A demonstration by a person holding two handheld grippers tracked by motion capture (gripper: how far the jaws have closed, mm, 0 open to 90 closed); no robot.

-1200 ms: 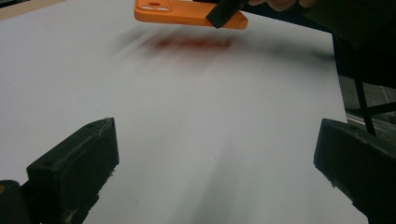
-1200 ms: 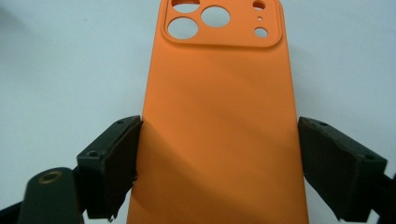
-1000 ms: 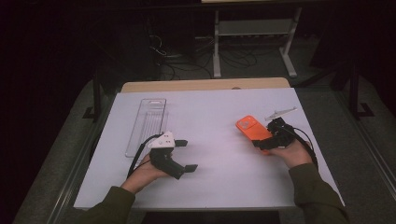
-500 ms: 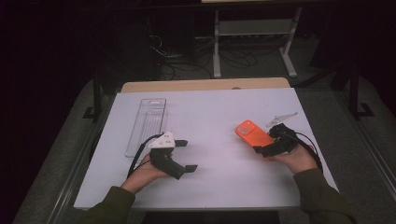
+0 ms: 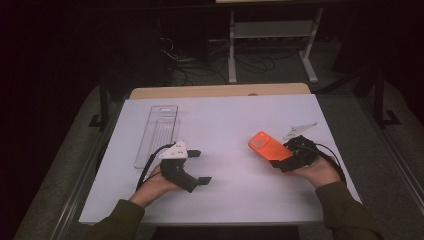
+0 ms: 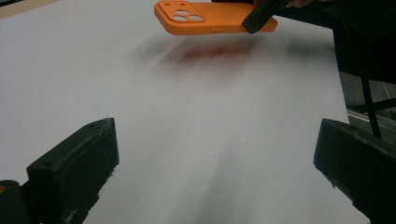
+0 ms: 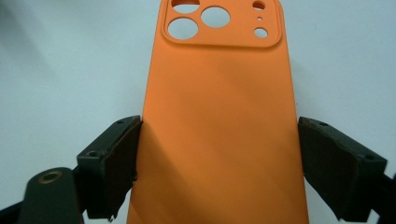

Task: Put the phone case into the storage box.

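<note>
An orange phone case [image 5: 265,146] with camera cut-outs hangs a little above the white table [image 5: 225,115] at the right, casting a shadow. My right gripper [image 5: 282,157] is shut on its lower end. In the right gripper view both black pads [image 7: 116,163] press the long edges of the case [image 7: 219,93], and the right gripper [image 7: 219,140] holds it back side up. My left gripper [image 5: 200,166] rests on the table at the left, open and with nothing between its jaws. The left gripper view has the left gripper [image 6: 217,140] standing wide, with the case [image 6: 210,18] farther off.
A clear plastic tray [image 5: 157,132] lies lengthwise at the far left of the table. A wooden strip [image 5: 220,91] borders the far edge. Beyond it the floor is dark, with a metal frame [image 5: 270,35] and cables. The right hand is near the table's right edge.
The right hand with the orange case has drifted slightly toward the near edge. The left gripper has stayed in place.
</note>
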